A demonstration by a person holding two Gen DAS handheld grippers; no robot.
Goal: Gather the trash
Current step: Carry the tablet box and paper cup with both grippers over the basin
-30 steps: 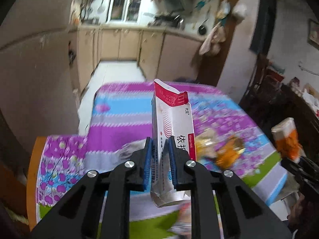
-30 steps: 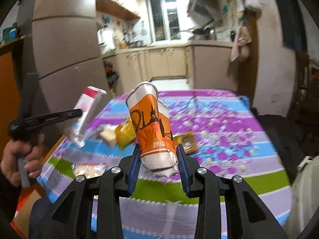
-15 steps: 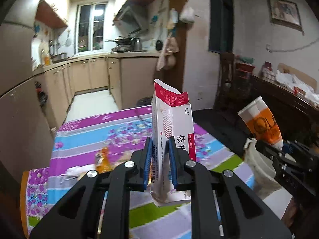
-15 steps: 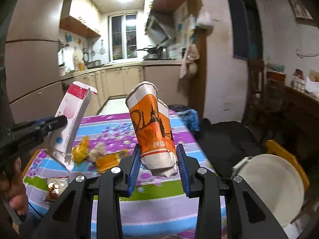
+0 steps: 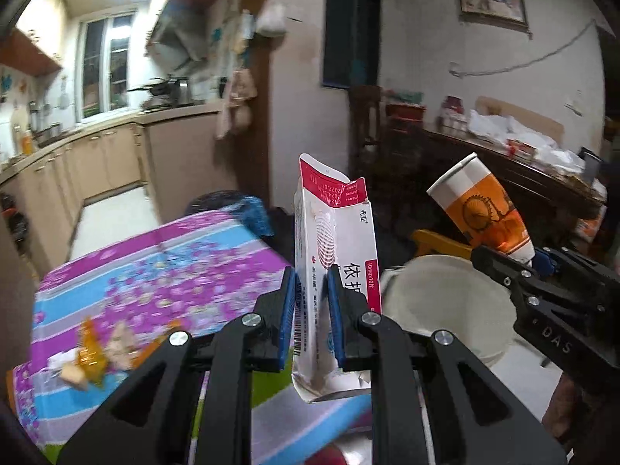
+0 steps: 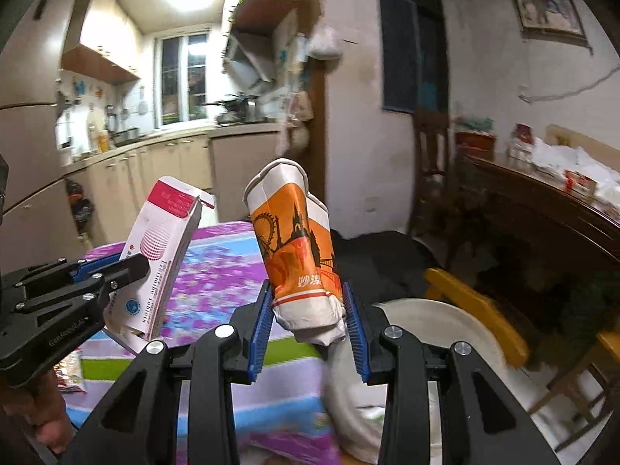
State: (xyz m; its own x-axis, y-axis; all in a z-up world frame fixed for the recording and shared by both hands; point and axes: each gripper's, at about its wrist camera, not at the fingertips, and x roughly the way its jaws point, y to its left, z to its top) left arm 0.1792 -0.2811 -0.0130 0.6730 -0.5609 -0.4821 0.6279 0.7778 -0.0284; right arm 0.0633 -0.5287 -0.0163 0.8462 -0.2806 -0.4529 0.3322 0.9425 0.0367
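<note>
- White-lined, the trash bin (image 5: 445,302) sits on the floor just past the table (image 5: 155,267) edge, ahead of and below both our tools.
- We have our left gripper (image 5: 312,317) pinched tight on a flattened white-and-red carton (image 5: 337,248), gripped low so its long axis stands nearly upright above the jaws.
- We have our right gripper (image 6: 308,319) partly closed on the crumpled base of an orange paper cup (image 6: 294,240), whose rim tilts up and away to the left.
- From the right wrist view, the bin (image 6: 445,333) opens just beyond and to the right of the cup, so we judge our right hand the nearer one.
- From the left wrist view, the cup (image 5: 480,209) and right gripper (image 5: 538,263) lie between our carton and the bin's far rim.
- We judge the drop turns on bringing each item over the opening; the carton has further to go, across to the right.
- Wrappers (image 5: 93,356) lie on the cloth, not yet collected.
</note>
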